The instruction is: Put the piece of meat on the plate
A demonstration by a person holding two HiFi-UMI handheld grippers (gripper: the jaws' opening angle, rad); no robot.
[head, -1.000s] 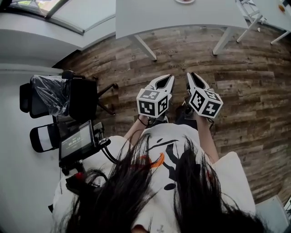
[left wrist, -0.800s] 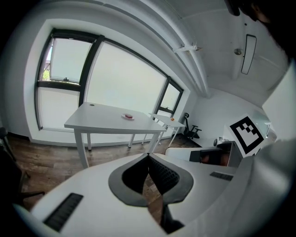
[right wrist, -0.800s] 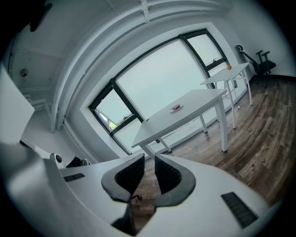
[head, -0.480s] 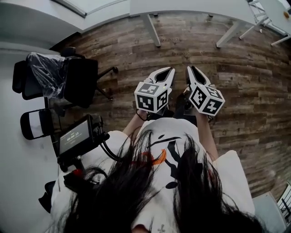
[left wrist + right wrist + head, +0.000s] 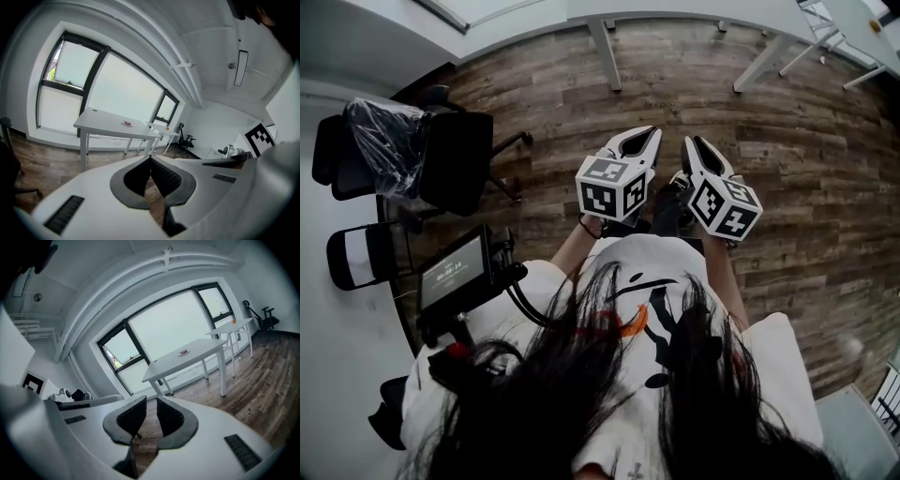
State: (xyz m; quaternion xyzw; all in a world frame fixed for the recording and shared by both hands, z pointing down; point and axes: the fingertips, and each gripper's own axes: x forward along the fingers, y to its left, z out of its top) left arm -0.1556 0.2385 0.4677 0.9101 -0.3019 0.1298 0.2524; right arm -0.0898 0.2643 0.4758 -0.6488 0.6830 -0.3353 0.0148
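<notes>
I hold both grippers side by side at chest height over a wooden floor, pointing toward a white table [image 5: 675, 11] a few steps away. My left gripper [image 5: 649, 134] is shut, its dark pads meeting with nothing between them [image 5: 150, 159]. My right gripper [image 5: 694, 142] is shut too and holds nothing [image 5: 151, 401]. On the tabletop [image 5: 197, 348] lies a small pinkish thing [image 5: 183, 352], also seen in the left gripper view as a pinkish thing [image 5: 127, 123]. It is too far off to tell meat from plate.
Black office chairs [image 5: 455, 164], one wrapped in plastic [image 5: 380, 131], stand at the left. A small screen [image 5: 455, 272] hangs on a rig by my left side. A second white table [image 5: 232, 326] with an orange object [image 5: 233, 321] stands beyond the first.
The tabletop has slid up toward the top edge of the head view and the chairs have shifted left. Both grippers moved slightly up in the picture, still shut and side by side.
</notes>
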